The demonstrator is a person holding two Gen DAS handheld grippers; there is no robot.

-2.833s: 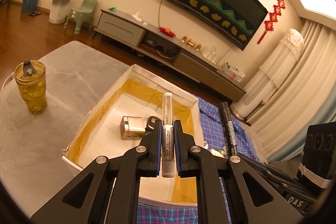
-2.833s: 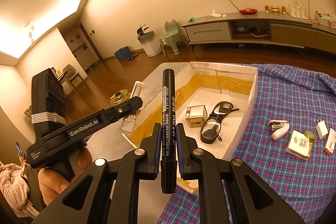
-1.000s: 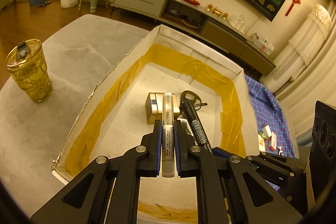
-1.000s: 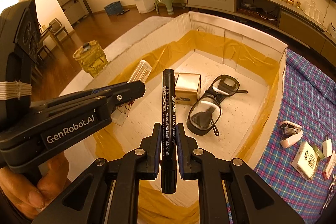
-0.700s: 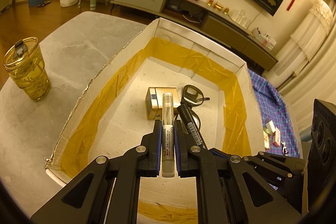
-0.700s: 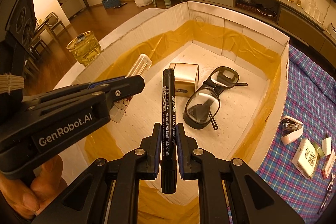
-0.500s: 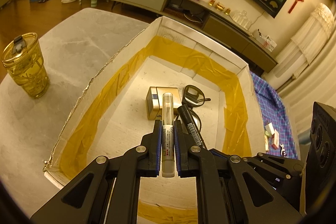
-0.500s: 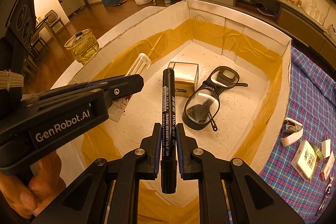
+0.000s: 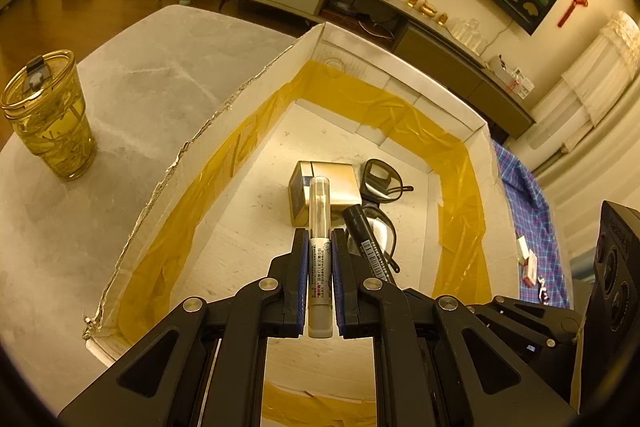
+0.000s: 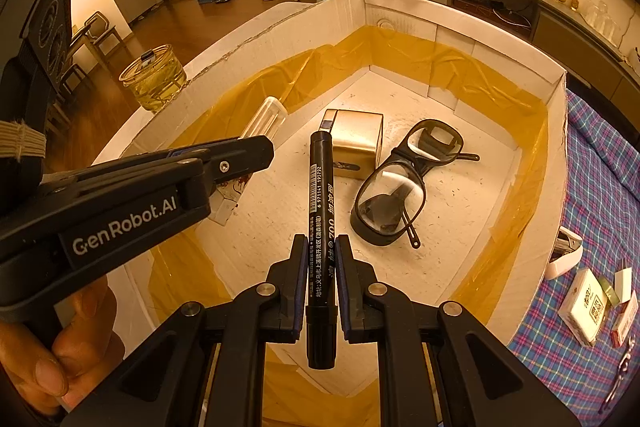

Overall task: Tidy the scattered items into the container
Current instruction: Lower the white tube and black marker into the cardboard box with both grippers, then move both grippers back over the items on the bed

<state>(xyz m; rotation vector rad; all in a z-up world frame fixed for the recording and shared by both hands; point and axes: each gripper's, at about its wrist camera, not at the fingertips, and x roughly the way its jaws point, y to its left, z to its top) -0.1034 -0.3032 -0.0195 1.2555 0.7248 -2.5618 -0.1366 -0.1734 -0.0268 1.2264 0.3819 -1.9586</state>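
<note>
Step in hand, by my reading: delivery stage, both grippers loaded and poised over the container (image 9: 192, 163), a white cardboard box w/ yellow tape round its inner walls. Release not yet made on either side.

Left gripper (image 9: 320, 259): fingers closed down to the width of a clear-capped tube (image 9: 319, 227), white label, gripped at mid-body; cap end projected fwd over the box floor, clear of it. No other contact seen.

Right gripper (image 10: 322, 267): fingers likewise narrowed onto a black marker (image 10: 320, 195), held in the lower half of the barrel, tip end pointing into the box. Marker appeared above the floor, touching nothing.

Already in the box: gold-coloured small box (image 10: 356, 143) and black-framed glasses (image 10: 404, 179), lying just beside each other near the far end.

Outstanding: stapler (image 10: 564, 255), small packets (image 10: 588, 303) and other bits remained on the checked cloth (image 10: 592, 163) to the right, outside the container.

Next move, judged: lower slightly, open both sets of fingers over bare floor near the front, avoiding the glasses. Both items are round, likely to roll on landing. Then return for cloth items.
</note>
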